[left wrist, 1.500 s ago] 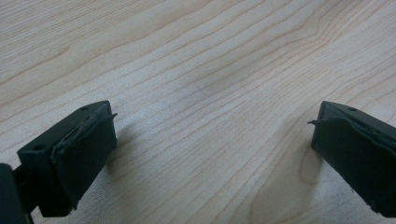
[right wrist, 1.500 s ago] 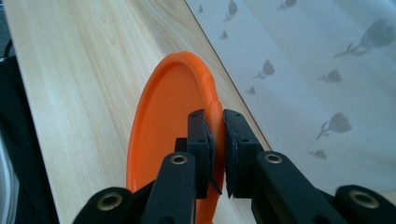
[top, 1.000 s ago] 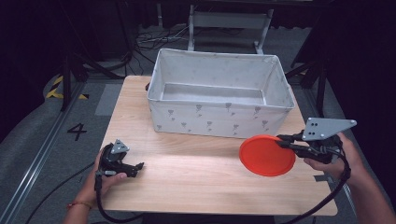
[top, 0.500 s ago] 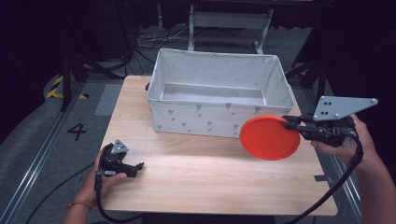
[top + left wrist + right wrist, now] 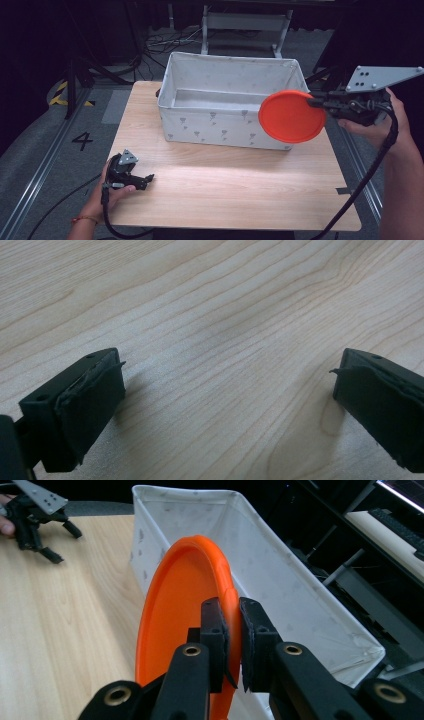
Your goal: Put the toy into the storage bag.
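The right gripper (image 5: 314, 103) has its jaws pinched on the rim of an orange plate (image 5: 291, 117), holding it up off the surface at the right end of the white fabric bin (image 5: 227, 77), the disc tilted nearly on edge in front of the bin's near right corner. This looks like the carrying step: the plate is lifted but not yet inside. Next it would need to go up over the near rim and leftward, then be let down flat on the bin's floor before the jaws part.

The left gripper (image 5: 142, 181) rests on the near left of the surface with its jaws spread wide and nothing between them.

The surface (image 5: 240, 185) is pale wood. Beyond it the room is dark, with cables on the floor and what may be a metal stand behind the bin.
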Demonstrator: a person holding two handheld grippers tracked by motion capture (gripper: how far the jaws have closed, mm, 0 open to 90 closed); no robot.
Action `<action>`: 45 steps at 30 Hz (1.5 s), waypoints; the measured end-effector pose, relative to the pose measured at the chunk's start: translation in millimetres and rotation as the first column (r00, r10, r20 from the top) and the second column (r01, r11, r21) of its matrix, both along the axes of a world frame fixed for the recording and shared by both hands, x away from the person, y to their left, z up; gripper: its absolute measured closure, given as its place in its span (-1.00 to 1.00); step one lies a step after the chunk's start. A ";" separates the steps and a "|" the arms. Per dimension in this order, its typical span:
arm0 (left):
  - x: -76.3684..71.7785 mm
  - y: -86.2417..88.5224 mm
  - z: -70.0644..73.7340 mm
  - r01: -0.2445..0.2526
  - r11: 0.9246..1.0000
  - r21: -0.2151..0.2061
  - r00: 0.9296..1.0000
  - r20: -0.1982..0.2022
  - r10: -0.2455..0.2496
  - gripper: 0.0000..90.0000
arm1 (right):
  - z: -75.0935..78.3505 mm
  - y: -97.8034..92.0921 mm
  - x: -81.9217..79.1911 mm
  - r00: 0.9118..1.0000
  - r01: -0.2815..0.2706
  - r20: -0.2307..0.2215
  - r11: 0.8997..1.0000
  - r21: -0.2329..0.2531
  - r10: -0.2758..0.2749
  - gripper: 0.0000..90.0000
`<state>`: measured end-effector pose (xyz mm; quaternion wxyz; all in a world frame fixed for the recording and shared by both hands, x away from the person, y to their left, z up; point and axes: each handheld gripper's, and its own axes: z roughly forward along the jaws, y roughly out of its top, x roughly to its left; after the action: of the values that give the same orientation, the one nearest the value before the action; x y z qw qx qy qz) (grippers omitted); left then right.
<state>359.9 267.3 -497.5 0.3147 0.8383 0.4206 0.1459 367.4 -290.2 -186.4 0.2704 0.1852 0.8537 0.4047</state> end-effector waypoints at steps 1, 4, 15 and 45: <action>0.0 0.0 0.0 0.000 1.000 0.000 1.000 0.001 0.000 -0.99 | 0.0 0.0 0.0 1.000 0.000 0.000 1.000 0.000 0.000 0.83; 0.0 0.0 0.0 0.000 1.000 0.000 1.000 0.000 0.000 -0.99 | 3.7 1.2 8.1 1.000 0.007 0.000 1.000 0.009 -0.007 0.83; 0.0 0.0 0.1 0.000 1.000 0.000 1.000 -0.001 0.000 -0.99 | 17.8 13.7 47.4 0.999 0.047 -0.005 0.999 0.025 -0.047 0.83; -2.3 0.2 0.1 -0.008 1.000 -0.001 1.000 -0.002 0.008 -0.99 | -26.3 29.8 144.1 0.989 0.098 -0.102 0.992 -0.085 -0.107 0.83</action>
<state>357.6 267.6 -497.4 0.3141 0.8366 0.4243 0.1464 511.5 -260.4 -212.7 0.2522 0.2391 0.8717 0.3455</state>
